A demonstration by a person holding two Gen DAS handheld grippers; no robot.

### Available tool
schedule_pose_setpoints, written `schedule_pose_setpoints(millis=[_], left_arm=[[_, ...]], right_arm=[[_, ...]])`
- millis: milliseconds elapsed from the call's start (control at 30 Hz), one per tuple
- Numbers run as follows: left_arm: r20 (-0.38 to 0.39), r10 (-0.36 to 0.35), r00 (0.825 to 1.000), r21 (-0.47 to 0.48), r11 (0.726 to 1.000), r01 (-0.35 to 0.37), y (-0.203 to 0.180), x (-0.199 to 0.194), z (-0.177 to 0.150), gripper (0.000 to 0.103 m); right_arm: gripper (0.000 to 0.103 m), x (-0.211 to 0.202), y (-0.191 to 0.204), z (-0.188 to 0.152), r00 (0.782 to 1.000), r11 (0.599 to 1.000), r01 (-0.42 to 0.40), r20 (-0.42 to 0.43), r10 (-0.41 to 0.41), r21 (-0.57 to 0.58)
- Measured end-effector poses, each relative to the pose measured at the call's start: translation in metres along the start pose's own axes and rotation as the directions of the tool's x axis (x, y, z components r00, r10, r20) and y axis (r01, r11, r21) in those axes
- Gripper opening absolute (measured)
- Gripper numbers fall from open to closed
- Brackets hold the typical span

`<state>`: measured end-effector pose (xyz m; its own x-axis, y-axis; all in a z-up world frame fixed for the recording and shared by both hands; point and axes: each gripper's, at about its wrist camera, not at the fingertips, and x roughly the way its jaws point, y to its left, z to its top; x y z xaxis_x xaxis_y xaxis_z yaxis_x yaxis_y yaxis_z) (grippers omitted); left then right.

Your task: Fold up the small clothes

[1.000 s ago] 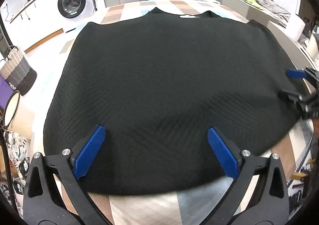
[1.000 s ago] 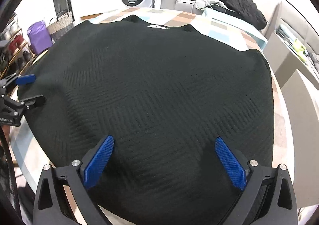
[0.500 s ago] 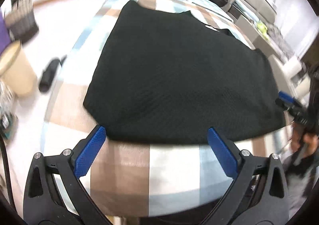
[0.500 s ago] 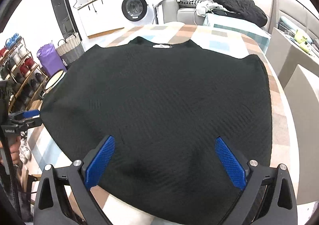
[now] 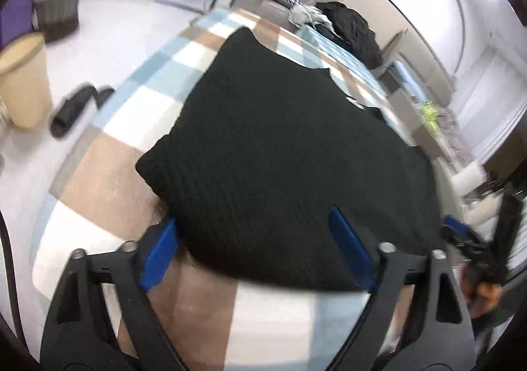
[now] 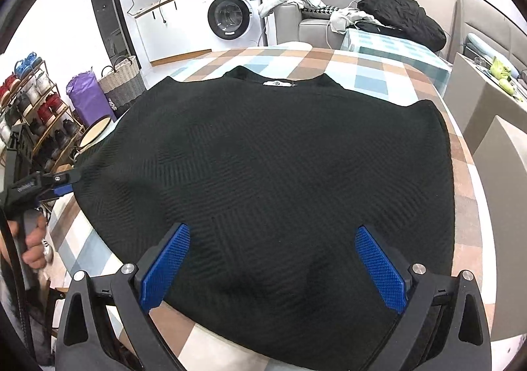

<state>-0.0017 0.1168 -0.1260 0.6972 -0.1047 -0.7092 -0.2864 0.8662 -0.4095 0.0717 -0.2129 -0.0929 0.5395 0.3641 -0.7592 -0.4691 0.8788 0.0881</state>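
Black knit top (image 6: 270, 180): spread flat on checked bench (image 6: 372, 74), collar and label at far edge, hem at near edge, long axis across from side to side. Unfolded as yet; first fold judged still ahead. Left gripper (image 5: 257, 252): at near left corner of top, aimed down and along hem; jaws just been closing yet apart, hem corner between blue pads, no pad visibly pressing cloth. From right wrist view, same gripper (image 6: 62, 183) at left side edge of top, person's hand (image 6: 33, 246) on its handle. Right gripper (image 6: 271, 267): spread wide over near hem, right of middle, cloth below and between pads, nothing pinched; hovering or resting on knit not certain. From left wrist view, same gripper (image 5: 461, 232) beyond right end of hem, blurred, state there unreadable. Key relation: top lying ahead of both grippers, hem nearest, collar farthest; left gripper nearer a corner and better set to pinch first; right gripper likely needing shift out toward right corner for a matched lift. Risk, as judged: loose knit slipping from pinch, or uneven lift skewing fold line.
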Motion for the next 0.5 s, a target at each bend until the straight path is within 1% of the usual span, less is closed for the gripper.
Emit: schedule_pose_setpoints(millis=[67, 100, 133, 167, 200, 233, 267, 433, 500], left_arm=[[0.027, 0.063, 0.998, 0.030, 0.998, -0.064, -0.008, 0.005, -0.002, 0.056], [0.047, 0.089, 0.995, 0.036, 0.995, -0.091, -0.010, 0.006, -0.002, 0.049], [0.058, 0.098, 0.994, 0.035, 0.994, -0.100, -0.012, 0.005, -0.003, 0.034], [0.060, 0.085, 0.995, 0.035, 0.996, -0.087, -0.012, 0.005, -0.002, 0.024], [0.062, 0.069, 0.996, 0.037, 0.997, -0.072, -0.014, 0.004, -0.002, 0.018], [0.066, 0.066, 0.996, 0.046, 0.997, -0.069, -0.015, 0.001, -0.003, 0.014], [0.075, 0.077, 0.994, 0.057, 0.995, -0.082, -0.017, -0.002, -0.005, 0.013], [0.072, 0.076, 0.994, 0.057, 0.995, -0.081, -0.018, -0.014, -0.010, 0.013], [0.084, 0.080, 0.993, 0.071, 0.994, -0.086, -0.023, -0.020, -0.011, 0.013]], right_arm=[[0.102, 0.002, 0.000, 0.000, 1.000, 1.000, 0.002, -0.006, -0.002, 0.002], [0.102, 0.003, -0.001, -0.001, 1.000, 1.000, 0.003, -0.007, -0.003, 0.003], [0.102, 0.003, -0.002, -0.001, 1.000, 1.000, 0.003, -0.008, -0.003, 0.006], [0.102, 0.004, -0.002, -0.001, 1.000, 1.000, 0.004, -0.009, -0.004, 0.008], [0.102, 0.004, -0.004, -0.001, 1.000, 1.000, 0.005, -0.010, -0.005, 0.014], [0.102, 0.005, -0.005, -0.002, 1.000, 1.000, 0.007, -0.013, -0.007, 0.018], [0.102, 0.006, -0.006, -0.003, 1.000, 1.000, 0.012, -0.016, -0.011, 0.021], [0.102, 0.007, -0.014, -0.005, 0.999, 0.999, 0.020, -0.027, -0.019, 0.039], [0.102, 0.008, -0.016, -0.005, 0.999, 0.999, 0.028, -0.034, -0.027, 0.042]])
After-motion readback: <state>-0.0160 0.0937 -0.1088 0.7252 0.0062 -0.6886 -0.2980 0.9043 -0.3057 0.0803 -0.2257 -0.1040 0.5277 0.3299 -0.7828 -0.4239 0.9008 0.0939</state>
